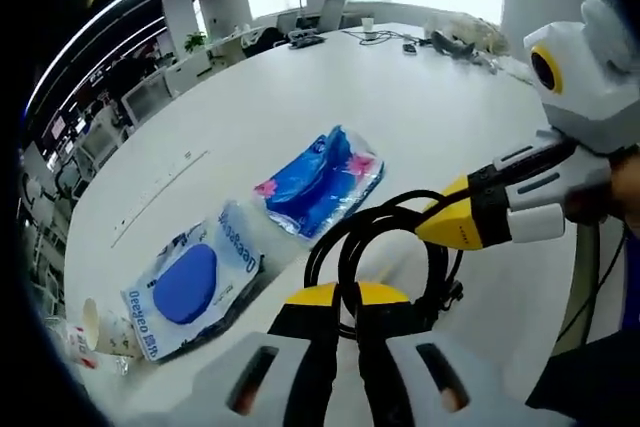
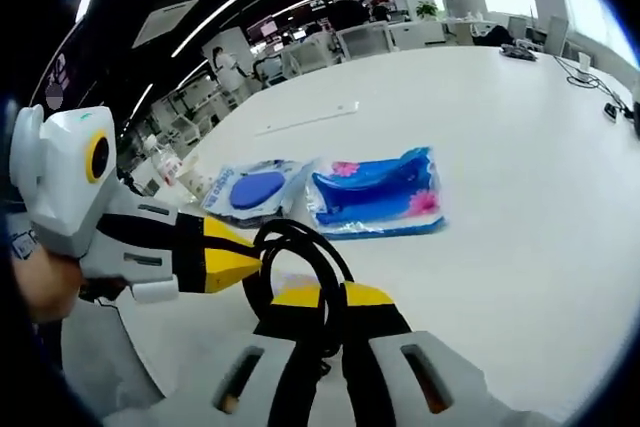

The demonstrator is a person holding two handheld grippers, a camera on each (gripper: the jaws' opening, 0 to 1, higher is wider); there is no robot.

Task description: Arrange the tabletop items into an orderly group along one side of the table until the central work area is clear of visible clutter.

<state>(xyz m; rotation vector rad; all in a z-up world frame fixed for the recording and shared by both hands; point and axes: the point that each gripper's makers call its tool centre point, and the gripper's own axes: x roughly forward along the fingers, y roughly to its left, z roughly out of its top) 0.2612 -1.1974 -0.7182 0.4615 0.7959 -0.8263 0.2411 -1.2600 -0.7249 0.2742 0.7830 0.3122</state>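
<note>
White, smooth and wide, the tabletop [image 1: 300, 97] carries a small cluster of things near its edge. In the left gripper view, the left tool [image 1: 345, 297] rises from the bottom with its yellow-tipped jaws pressed together on a coil of black cable [image 1: 345, 237]. The right tool [image 1: 440, 227] reaches in from the right, its yellow tip touching the same coil; I cannot tell from this view whether it is shut.

Just beyond the cable lie two flat plastic packets side by side — a shiny blue packet with pink flowers [image 1: 320, 182] and a white wet-wipe pack with a round blue lid [image 1: 195, 277]. A white paper cup [image 1: 105, 327] lies on its side next to the wipe pack.

In the right gripper view, the right tool's jaws are also clamped on the black cable, with the left tool's yellow tip touching the loop from the left. Both packets rest just behind.

At the far end of the tabletop — well apart — sit a few small dark objects [image 1: 440, 45], too small to identify.
</note>
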